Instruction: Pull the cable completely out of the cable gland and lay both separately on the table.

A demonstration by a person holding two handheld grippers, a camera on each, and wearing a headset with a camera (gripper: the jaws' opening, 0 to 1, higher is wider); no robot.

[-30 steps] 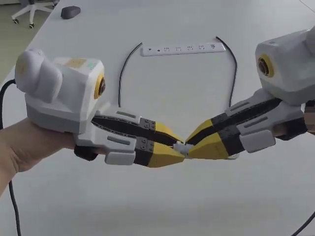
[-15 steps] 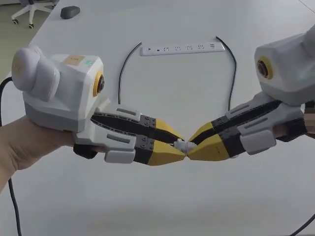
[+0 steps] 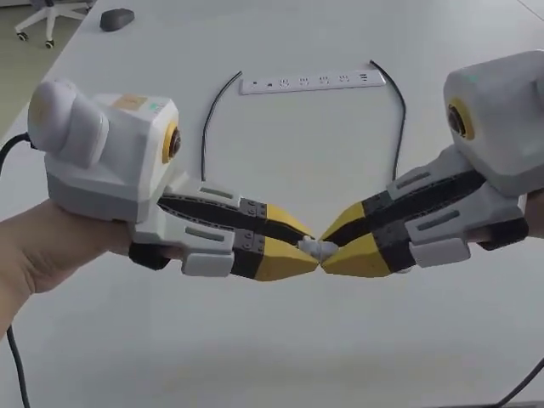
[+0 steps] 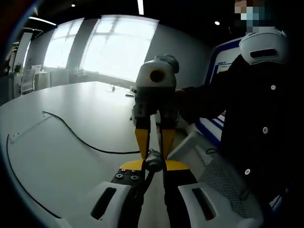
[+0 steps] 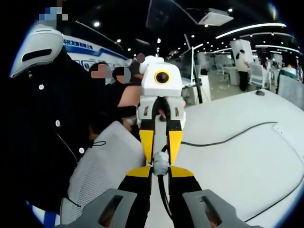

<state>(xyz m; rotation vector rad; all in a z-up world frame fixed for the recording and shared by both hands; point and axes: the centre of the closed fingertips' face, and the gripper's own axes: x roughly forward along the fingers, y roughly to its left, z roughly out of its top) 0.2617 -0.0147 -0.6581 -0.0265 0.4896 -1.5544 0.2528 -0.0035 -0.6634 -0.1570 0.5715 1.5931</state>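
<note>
Above the white table point(image 3: 280, 340), my two grippers meet tip to tip. A small grey cable gland point(image 3: 318, 249) sits between their yellow tips. My left gripper point(image 3: 308, 252) is shut on the cable gland point(image 4: 154, 160). My right gripper point(image 3: 330, 255) is shut right next to it, and in the right gripper view the black cable point(image 5: 164, 192) runs back from the gland point(image 5: 160, 164) between its jaws. On the table, the cable point(image 3: 205, 136) curves away on the left, and another stretch of cable point(image 3: 399, 127) on the right.
A white power strip point(image 3: 310, 82) lies across the far part of the table between the two cable ends. A dark mouse point(image 3: 116, 18) rests at the far left corner, with an office chair point(image 3: 42, 21) beyond it. A person's hand point(image 3: 38, 251) holds the left gripper.
Both grippers stay tip to tip on the gland. The right gripper has dropped slightly, and the whole picture has shifted a little.
</note>
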